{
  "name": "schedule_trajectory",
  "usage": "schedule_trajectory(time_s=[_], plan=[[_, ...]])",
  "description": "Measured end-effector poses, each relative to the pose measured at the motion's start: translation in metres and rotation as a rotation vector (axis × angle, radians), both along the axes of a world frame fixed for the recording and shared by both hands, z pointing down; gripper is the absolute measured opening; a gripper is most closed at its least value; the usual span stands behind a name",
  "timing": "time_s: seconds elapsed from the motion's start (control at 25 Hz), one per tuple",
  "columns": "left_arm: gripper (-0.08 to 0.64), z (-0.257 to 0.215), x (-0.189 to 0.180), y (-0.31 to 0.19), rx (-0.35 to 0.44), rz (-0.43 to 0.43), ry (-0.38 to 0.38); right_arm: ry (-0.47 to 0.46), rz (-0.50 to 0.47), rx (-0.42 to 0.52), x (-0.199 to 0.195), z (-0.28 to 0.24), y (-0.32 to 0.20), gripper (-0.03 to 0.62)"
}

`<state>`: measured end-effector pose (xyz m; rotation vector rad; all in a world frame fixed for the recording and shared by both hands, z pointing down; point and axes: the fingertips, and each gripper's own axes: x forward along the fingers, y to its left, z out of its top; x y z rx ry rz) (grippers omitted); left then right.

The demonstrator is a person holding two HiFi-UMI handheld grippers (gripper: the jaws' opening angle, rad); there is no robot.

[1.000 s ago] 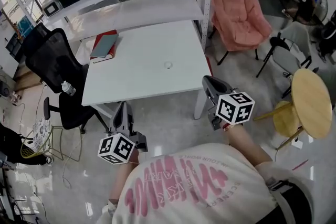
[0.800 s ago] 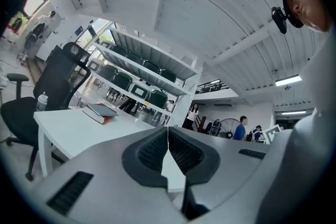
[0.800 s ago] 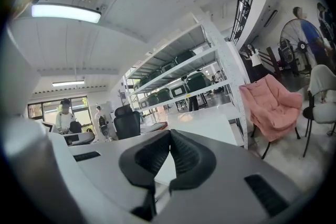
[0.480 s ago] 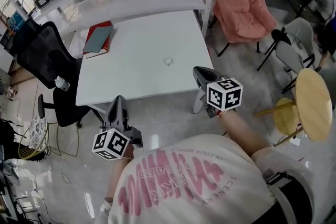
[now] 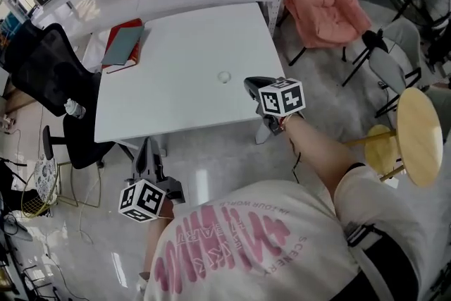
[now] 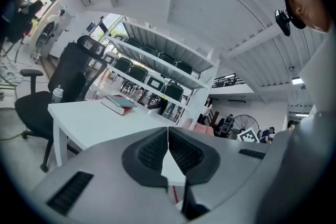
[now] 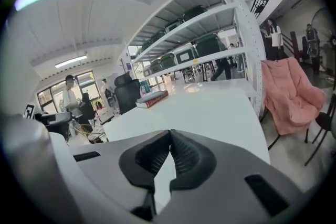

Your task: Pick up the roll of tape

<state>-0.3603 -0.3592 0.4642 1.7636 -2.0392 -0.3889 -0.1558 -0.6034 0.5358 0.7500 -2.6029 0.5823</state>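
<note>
Right tool (image 5: pixel 249 84) advanced over the table (image 5: pixel 183 60), closed empty like left tool (image 5: pixel 146 146); only head view shows tape (image 5: pixel 224 76).

A smooth matt white top is seen on the table (image 5: pixel 176 74); the round side table (image 5: pixel 420 137) appears wooden, the pink chair (image 5: pixel 325 0) cloth-covered, the floor (image 5: pixel 224 164) glossy

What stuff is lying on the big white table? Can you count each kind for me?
Roll of tape: 1
Red book: 1
Grey book, lying on top of the red one: 1
Total on the table: 3
</note>
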Motion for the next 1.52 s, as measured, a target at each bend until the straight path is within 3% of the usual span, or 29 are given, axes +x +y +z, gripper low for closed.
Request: schedule_trajectory(time_s=[0.12,0.36,0.64,1.12,1.32,1.52], plan=[[0.025,0.010,-0.009,0.009,-0.030,-0.008,0.002,-0.008,-0.011,-0.062,-0.020,0.012,-0.015,0.014],[0.025,0.021,-0.040,0.026,-0.070,-0.042,0.024,0.028,0.060,-0.124,-0.043,0.030,-0.048,0.014],[0.025,0.025,-0.086,-0.002,-0.096,0.015,0.011,0.056,0.053,-0.112,-0.089,0.042,-0.060,0.048],[0.025,0.026,-0.126,-0.012,-0.125,-0.008,0.013,0.349,-0.099,0.001,-0.128,0.083,-0.062,0.160],[0.025,0.029,-0.130,-0.008,-0.140,-0.016,0.011,0.427,-0.089,-0.013,-0.122,0.099,-0.063,0.161],[0.025,0.026,-0.130,-0.007,-0.153,-0.014,-0.006,0.482,-0.123,0.048,-0.120,0.103,-0.065,0.147]])
